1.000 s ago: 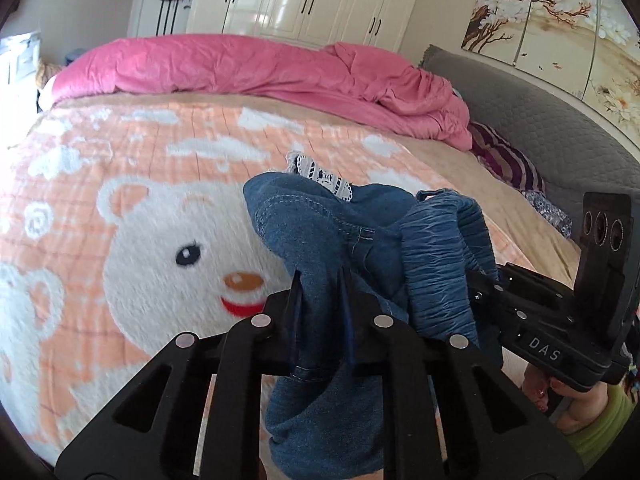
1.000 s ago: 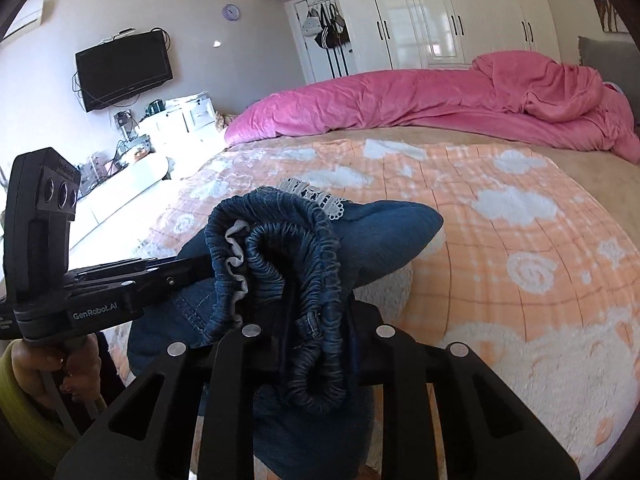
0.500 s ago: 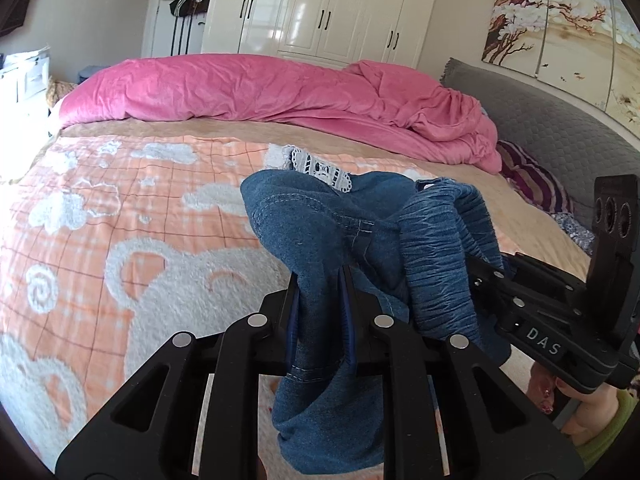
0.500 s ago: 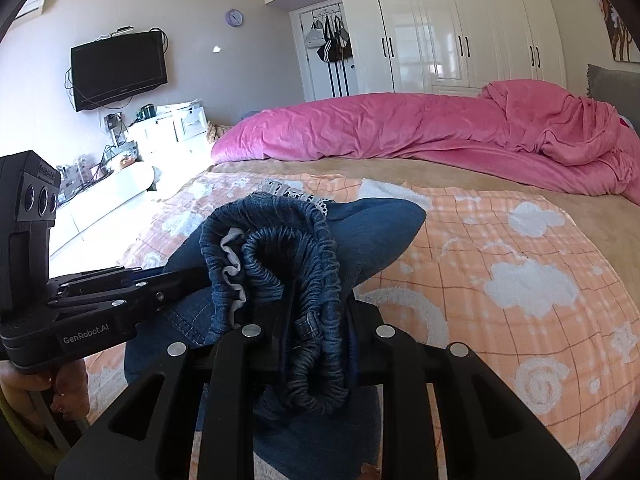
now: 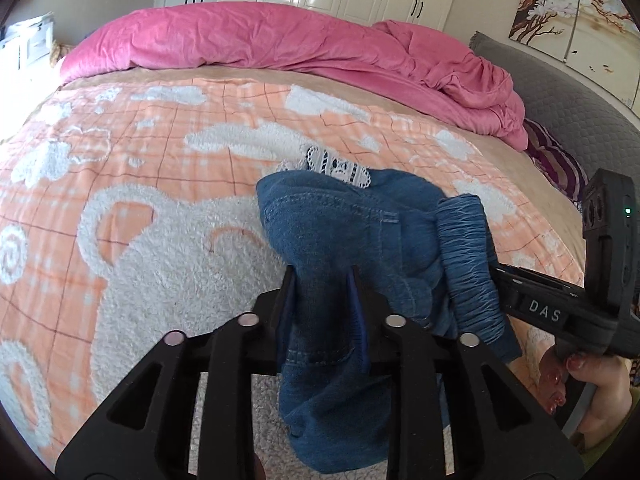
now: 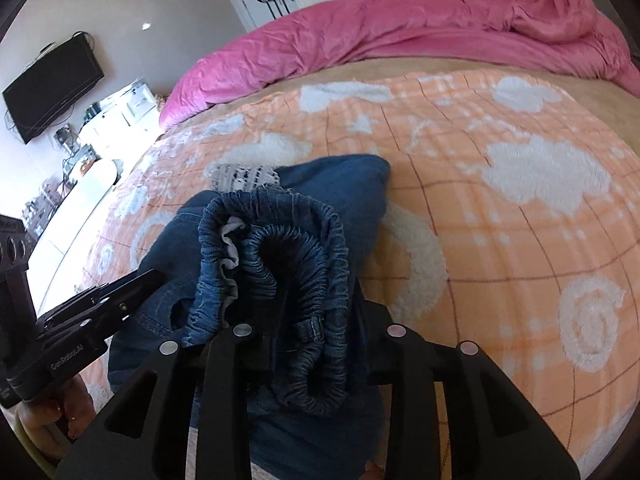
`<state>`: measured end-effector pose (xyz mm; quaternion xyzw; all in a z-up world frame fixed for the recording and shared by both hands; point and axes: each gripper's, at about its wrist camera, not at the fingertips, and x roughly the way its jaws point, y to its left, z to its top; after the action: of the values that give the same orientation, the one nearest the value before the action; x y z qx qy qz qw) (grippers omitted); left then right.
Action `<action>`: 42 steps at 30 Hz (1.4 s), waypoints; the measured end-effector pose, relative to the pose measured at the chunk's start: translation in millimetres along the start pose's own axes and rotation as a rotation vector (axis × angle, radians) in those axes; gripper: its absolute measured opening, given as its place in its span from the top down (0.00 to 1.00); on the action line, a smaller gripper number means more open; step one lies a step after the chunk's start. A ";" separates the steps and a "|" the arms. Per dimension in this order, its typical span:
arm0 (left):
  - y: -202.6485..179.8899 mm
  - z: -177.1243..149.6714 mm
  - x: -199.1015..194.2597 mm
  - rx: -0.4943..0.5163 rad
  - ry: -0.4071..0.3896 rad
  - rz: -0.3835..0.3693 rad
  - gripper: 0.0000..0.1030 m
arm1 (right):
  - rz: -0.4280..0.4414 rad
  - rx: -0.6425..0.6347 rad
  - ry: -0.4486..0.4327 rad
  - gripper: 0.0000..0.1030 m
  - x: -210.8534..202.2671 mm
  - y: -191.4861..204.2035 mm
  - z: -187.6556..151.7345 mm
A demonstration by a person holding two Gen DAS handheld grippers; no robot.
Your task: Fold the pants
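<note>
Your left gripper (image 5: 322, 280) and right gripper (image 6: 316, 280) have just been opening, pants (image 5: 332, 216) between the fingers; the bundle looks folded, so only setting down on the bed (image 5: 140, 240) remains.

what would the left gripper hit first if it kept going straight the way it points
Probably the denim pants bunched between the left gripper's just-widened jaws, then the orange bear blanket beyond; how much gap lies under the denim is unclear.
</note>
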<state>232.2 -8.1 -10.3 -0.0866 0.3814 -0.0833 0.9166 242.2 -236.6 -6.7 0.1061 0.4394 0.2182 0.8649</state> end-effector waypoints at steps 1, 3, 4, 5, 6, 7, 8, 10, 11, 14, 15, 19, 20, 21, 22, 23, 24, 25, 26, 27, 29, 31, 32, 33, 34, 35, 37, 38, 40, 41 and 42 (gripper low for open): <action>2.2 -2.0 1.8 -0.008 0.010 0.003 0.76 | 0.002 0.016 0.009 0.66 1.0 -2.9 -2.1; 4.6 -4.8 5.1 -0.015 0.020 0.010 0.71 | 0.008 0.039 0.017 0.65 2.0 -5.8 -3.5; 6.2 -6.8 7.0 -0.017 0.026 0.020 0.67 | 0.008 0.041 0.018 0.64 1.6 -6.2 -4.4; 8.2 -8.5 8.7 -0.021 0.031 0.024 0.64 | 0.004 0.037 0.018 0.64 1.1 -5.1 -5.1; 9.9 -10.0 9.7 -0.027 0.035 0.024 0.63 | 0.000 0.033 0.017 0.63 0.5 -4.5 -5.2; 13.2 -11.3 10.9 -0.039 0.040 0.024 0.59 | -0.005 0.028 0.014 0.63 -0.8 -3.8 -6.1; 16.9 -12.3 11.7 -0.054 0.043 0.024 0.54 | -0.013 0.024 0.011 0.61 -1.7 -3.2 -6.7; 22.6 -13.8 12.4 -0.077 0.050 0.019 0.49 | -0.042 0.012 0.004 0.54 -4.0 -2.6 -8.6; 24.9 -14.7 12.3 -0.085 0.052 0.019 0.45 | -0.052 0.004 -0.001 0.52 -5.8 -1.7 -9.5; 28.5 -17.3 8.0 -0.095 0.048 0.015 0.40 | -0.087 -0.019 -0.014 0.43 -13.0 -1.8 -12.5; 30.7 -18.1 5.4 -0.099 0.047 0.016 0.38 | -0.092 -0.025 -0.021 0.41 -16.6 -1.9 -13.7; 34.6 -19.0 -1.8 -0.108 0.046 0.026 0.34 | -0.110 -0.048 -0.049 0.38 -29.4 -2.7 -16.5; 34.6 -19.0 -2.9 -0.106 0.049 0.026 0.31 | -0.116 -0.054 -0.060 0.36 -33.1 -2.5 -16.9; 34.6 -19.0 -3.9 -0.105 0.050 0.026 0.30 | -0.119 -0.058 -0.070 0.33 -36.3 -2.2 -17.0; 34.2 -18.9 -5.2 -0.102 0.051 0.026 0.28 | -0.123 -0.060 -0.076 0.31 -38.5 -2.2 -16.5; 33.9 -18.9 -6.7 -0.101 0.050 0.027 0.26 | -0.130 -0.061 -0.084 0.27 -41.1 -2.6 -16.8; 33.5 -18.1 -8.7 -0.099 0.046 0.030 0.24 | -0.136 -0.060 -0.097 0.26 -44.4 -3.1 -17.0; 33.2 -17.4 -10.4 -0.097 0.042 0.029 0.21 | -0.137 -0.060 -0.104 0.26 -46.4 -3.5 -16.7; 33.0 -16.6 -12.1 -0.097 0.040 0.029 0.18 | -0.140 -0.057 -0.111 0.24 -48.9 -4.3 -16.5; 32.8 -15.8 -14.0 -0.096 0.038 0.031 0.18 | -0.145 -0.052 -0.119 0.21 -51.4 -5.3 -16.3; 32.1 -14.5 -19.0 -0.095 0.032 0.042 0.12 | -0.140 -0.044 -0.131 0.16 -55.3 -5.9 -15.8; 31.6 -14.3 -24.7 -0.103 0.021 0.046 0.10 | -0.143 -0.040 -0.142 0.13 -59.2 -5.5 -15.3; 31.6 -13.9 -27.2 -0.106 0.015 0.047 0.09 | -0.143 -0.042 -0.149 0.11 -61.4 -4.7 -15.1; 30.6 -14.2 -30.2 -0.107 0.010 0.047 0.09 | -0.144 -0.044 -0.161 0.09 -64.1 -3.7 -15.1; 29.2 -14.2 -33.8 -0.104 0.003 0.051 0.09 | -0.144 -0.045 -0.176 0.09 -67.1 -2.9 -15.3; 27.9 -14.0 -36.6 -0.099 -0.003 0.056 0.09 | -0.143 -0.044 -0.190 0.08 -70.4 -2.2 -15.2; 25.7 -13.6 -43.0 -0.092 -0.018 0.062 0.09 | -0.134 -0.042 -0.206 0.06 -77.3 -0.1 -14.6; 25.1 -13.6 -46.5 -0.093 -0.024 0.063 0.09 | -0.126 -0.044 -0.214 0.05 -81.0 1.2 -14.8; 24.3 -14.0 -52.9 -0.098 -0.035 0.061 0.09 | -0.127 -0.056 -0.231 0.05 -87.4 4.9 -16.7; 23.1 -14.5 -56.7 -0.098 -0.043 0.059 0.09 | -0.129 -0.065 -0.237 0.05 -90.4 7.0 -17.7; 21.5 -14.7 -59.8 -0.098 -0.052 0.059 0.09 | -0.129 -0.073 -0.244 0.05 -93.3 9.0 -18.9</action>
<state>182.0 24.5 15.6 -0.1220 0.3635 -0.0351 0.9229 176.0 -272.7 52.1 0.0719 0.3289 0.1632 0.9274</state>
